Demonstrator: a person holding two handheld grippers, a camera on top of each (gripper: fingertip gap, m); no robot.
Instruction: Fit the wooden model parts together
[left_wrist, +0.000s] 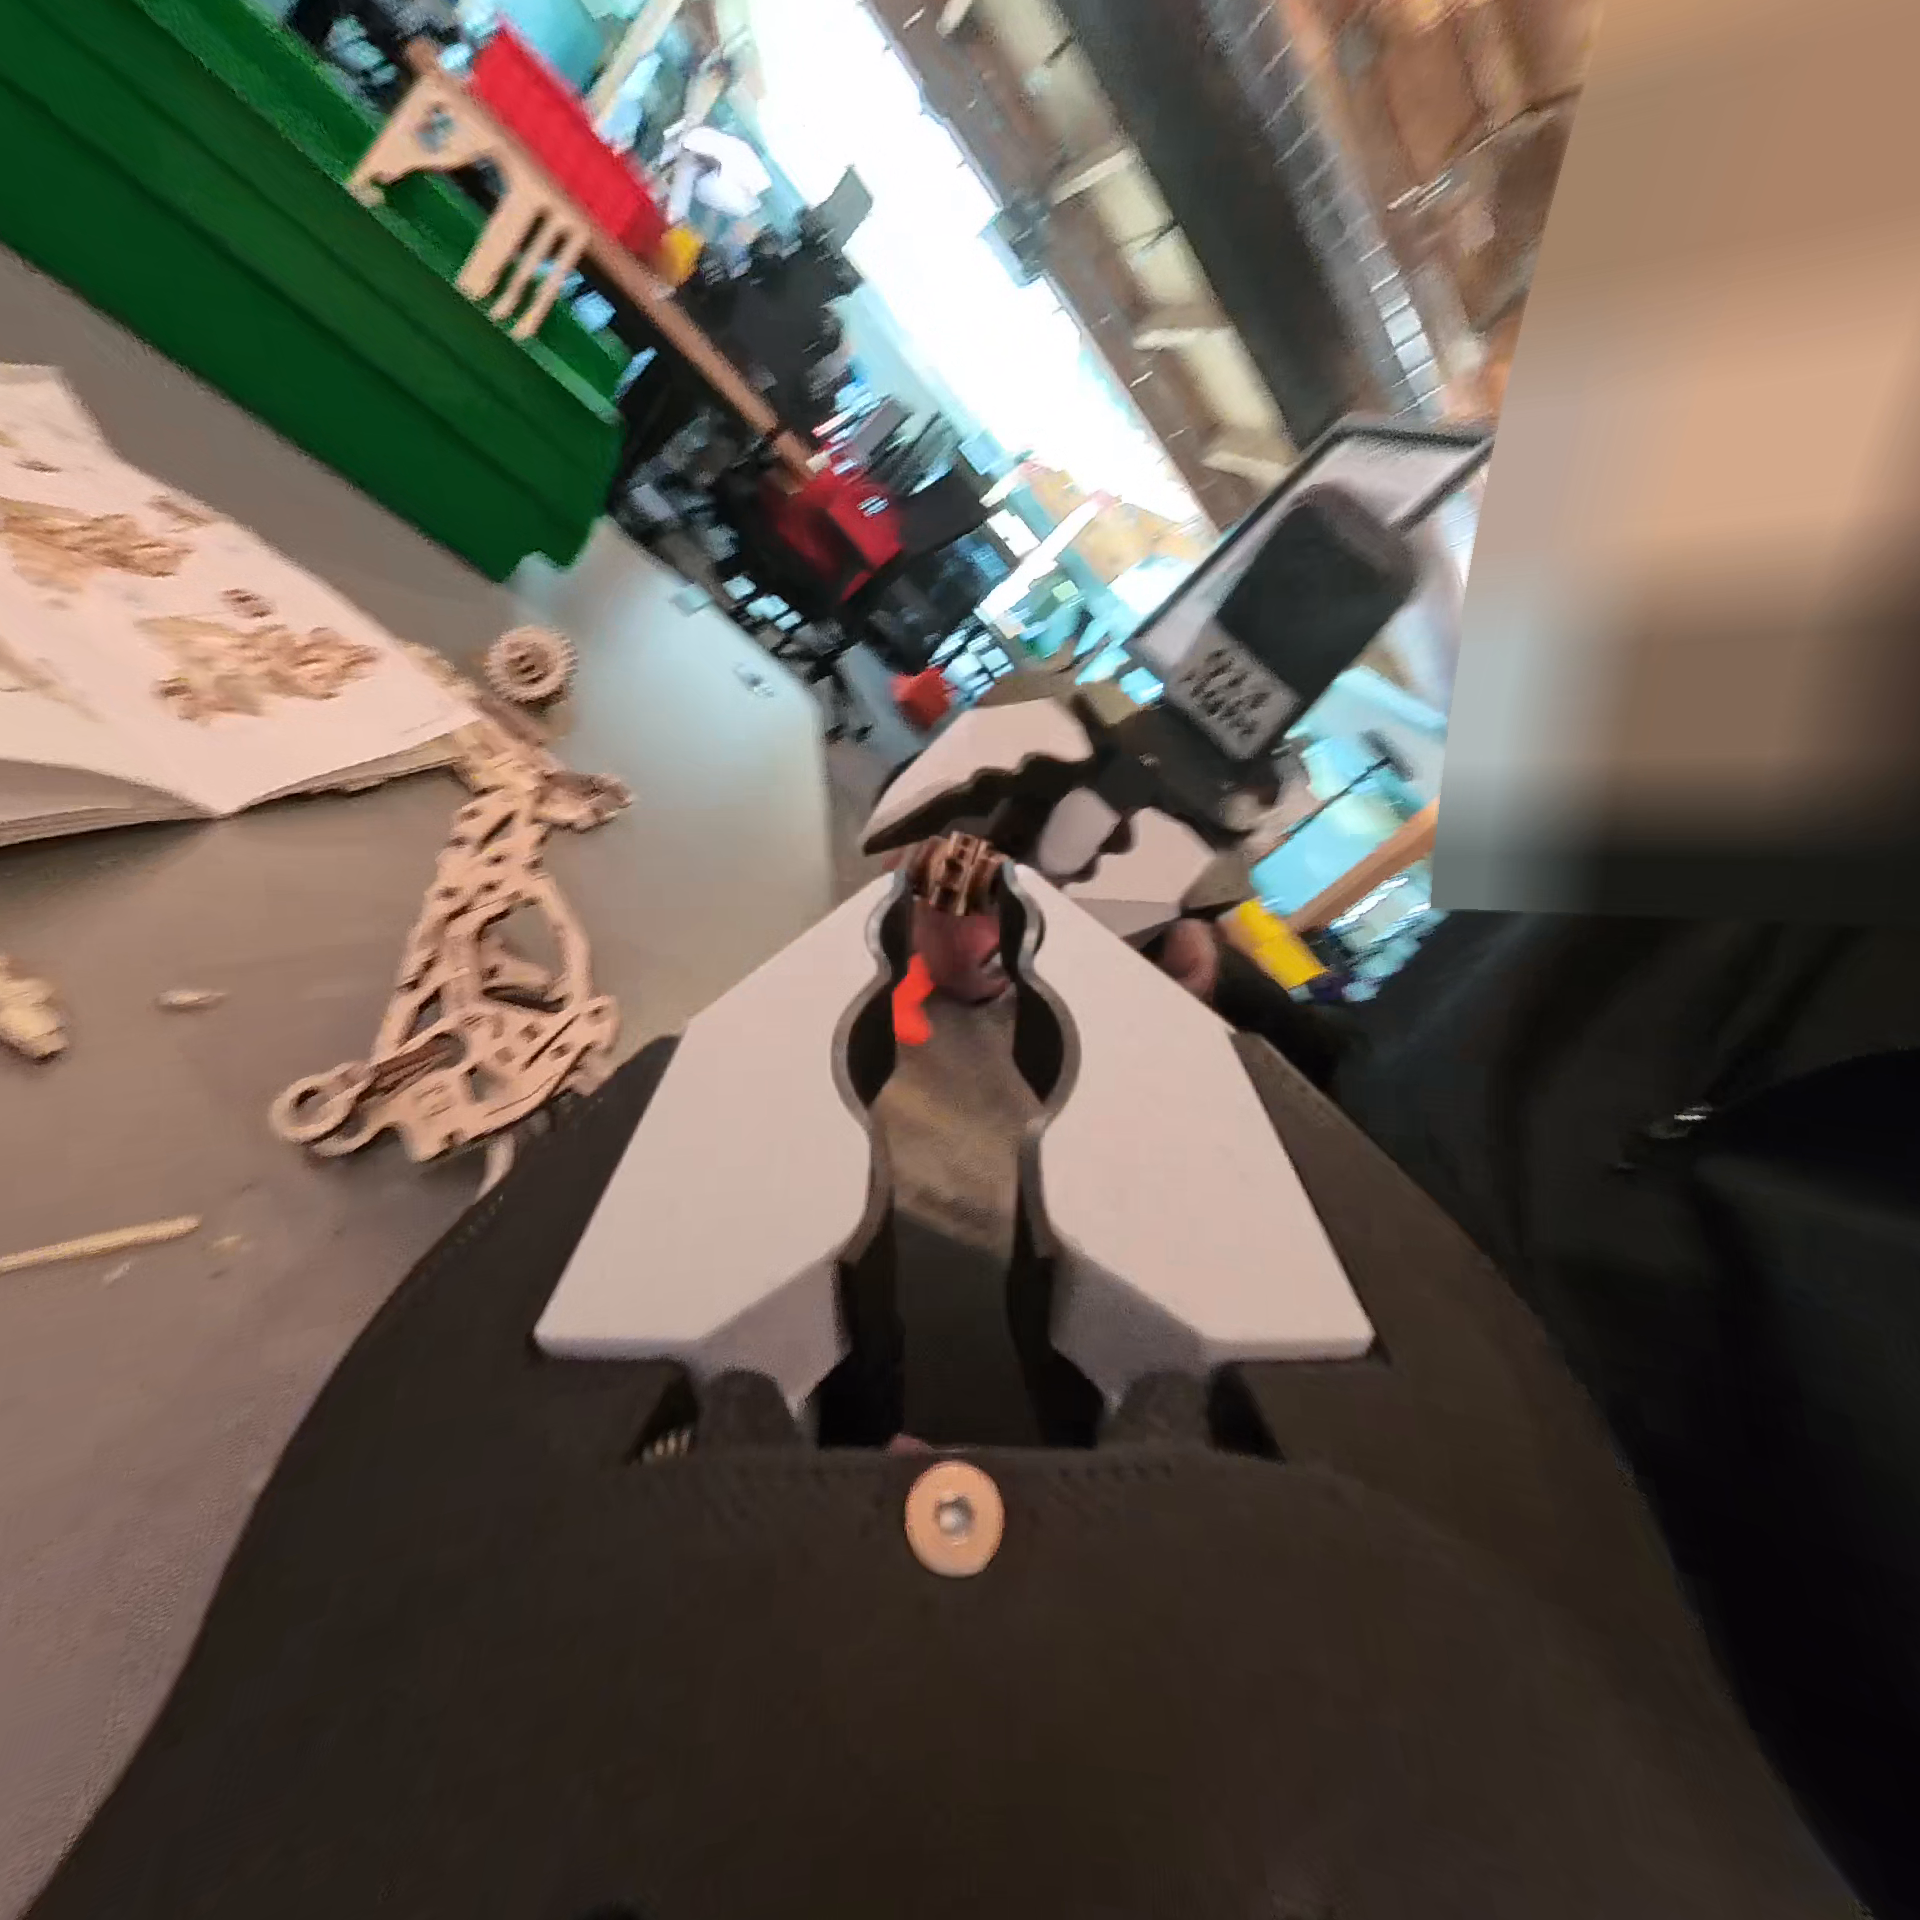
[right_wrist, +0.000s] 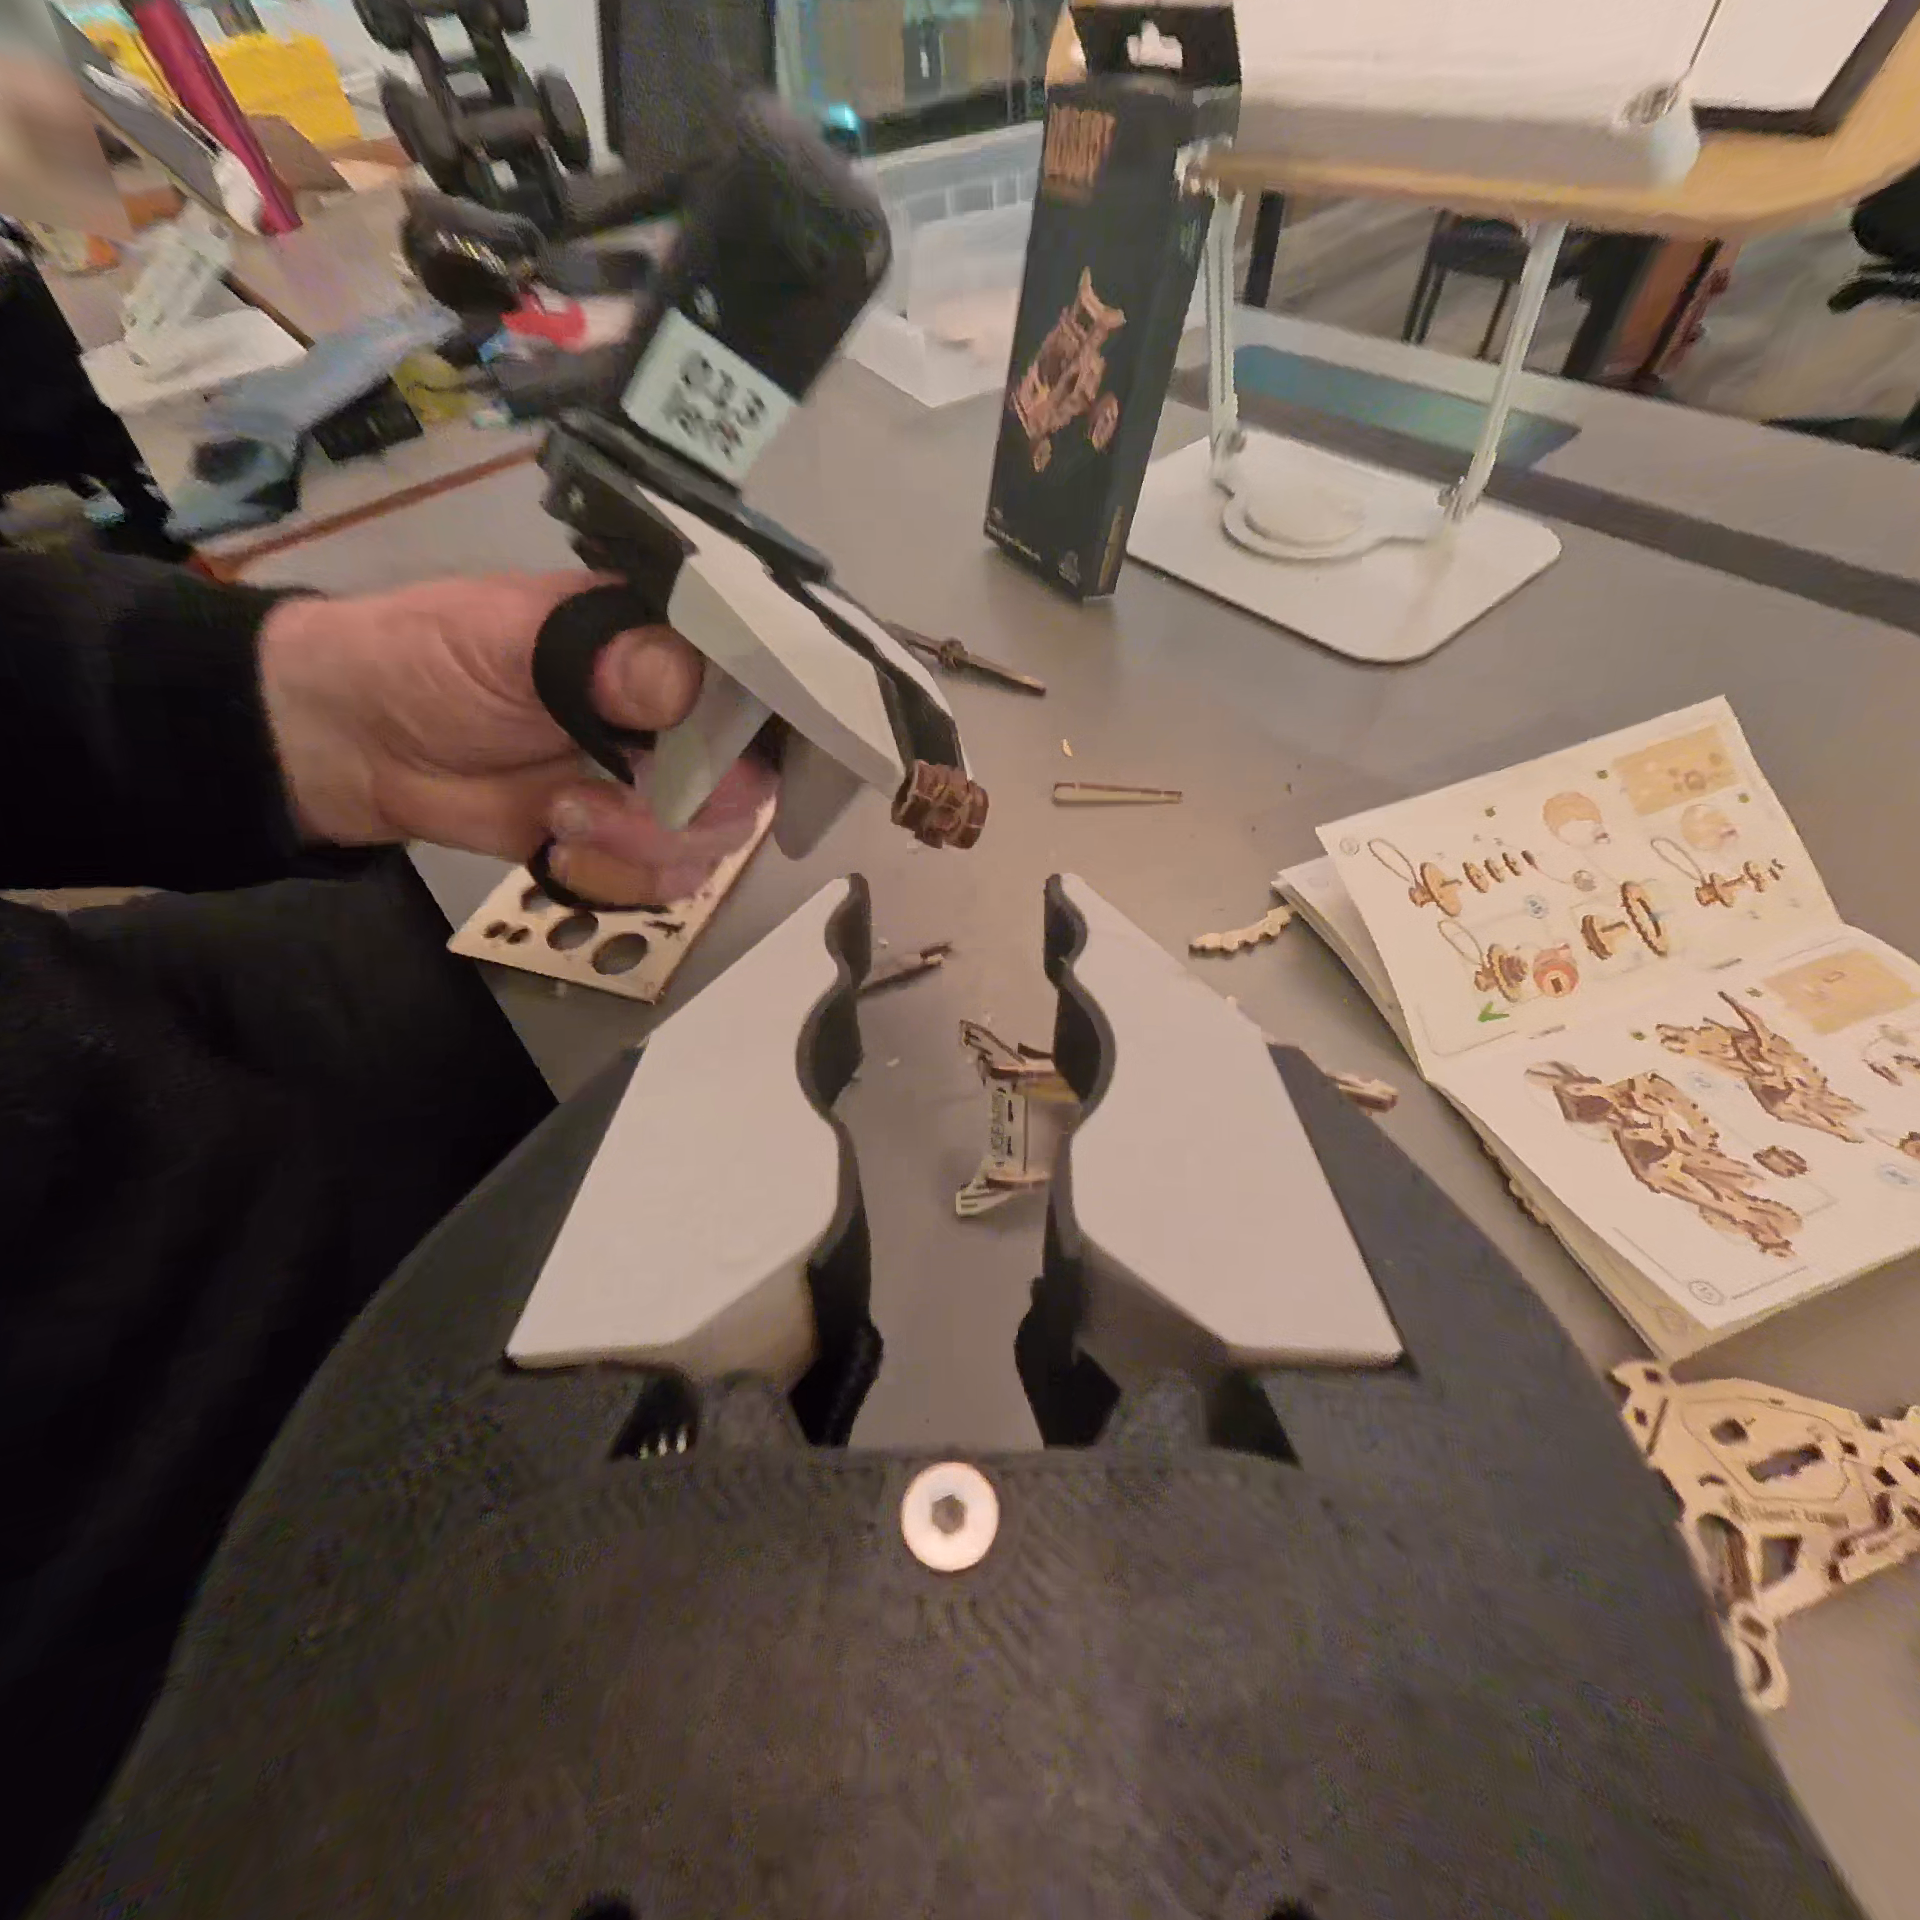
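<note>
Wooden and small, the gear-like model part (right_wrist: 940, 810) sat pinched at the very tips of the left gripper (right_wrist: 925, 805), held in the air above the grey table (right_wrist: 1195, 675), while the right gripper (right_wrist: 956, 894) hung just below it with fingers spread and empty. So shallow a hold could let the part twist or drop if the right fingers pushed against it off-centre. Blur in the left wrist view hid the part's slots, and the small wooden frame piece (right_wrist: 1003, 1127) on the table was partly covered by the right gripper's finger.

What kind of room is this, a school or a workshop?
Probably a shared workshop or maker space. A grey table holds an open instruction booklet, a model kit box and loose wooden parts, with more cluttered tables behind.
</note>
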